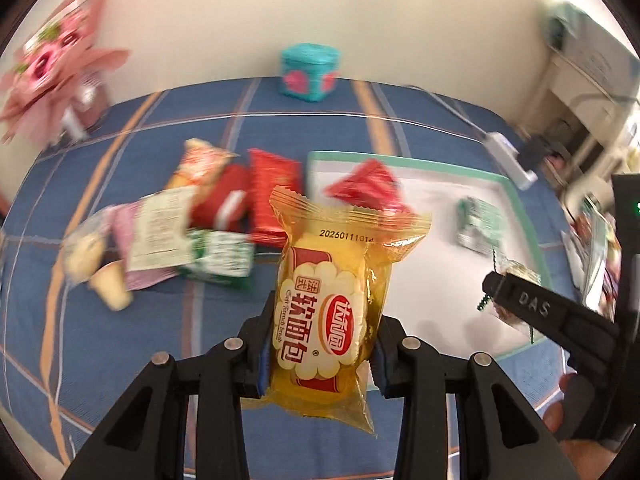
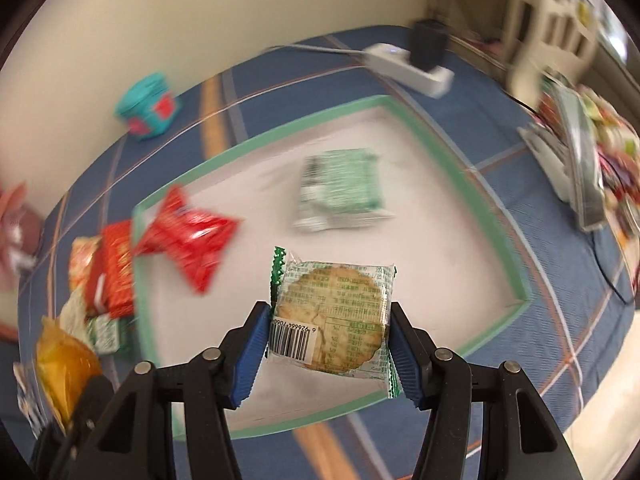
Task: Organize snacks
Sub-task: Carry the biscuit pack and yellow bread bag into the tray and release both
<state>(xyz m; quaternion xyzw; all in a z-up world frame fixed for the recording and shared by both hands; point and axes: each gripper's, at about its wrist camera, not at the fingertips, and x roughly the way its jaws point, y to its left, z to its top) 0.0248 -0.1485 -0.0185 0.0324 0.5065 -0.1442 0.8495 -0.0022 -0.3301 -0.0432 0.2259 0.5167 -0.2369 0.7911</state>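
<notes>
You carry one snack in each gripper, so bring both over the tray (image 2: pixel 420 128) and lower before you release; a drop from height lets the light packets slide or flip. Your left gripper (image 1: pixel 320 348) pinches the bread pack (image 1: pixel 332 304) at its lower half, the pack standing up between the fingers, above the bench (image 1: pixel 120 128) just beside the tray's left edge; move it rightward first. Your right gripper (image 2: pixel 328 340) pinches the cracker pack (image 2: pixel 332 320) by its two side edges, already above the tray's white floor; place it in the free area near you, apart from the green pack (image 2: pixel 340 192) and the red pack (image 2: pixel 192 236) lying there; the other snacks wait in the pile (image 1: pixel 208 216) on the bench.
</notes>
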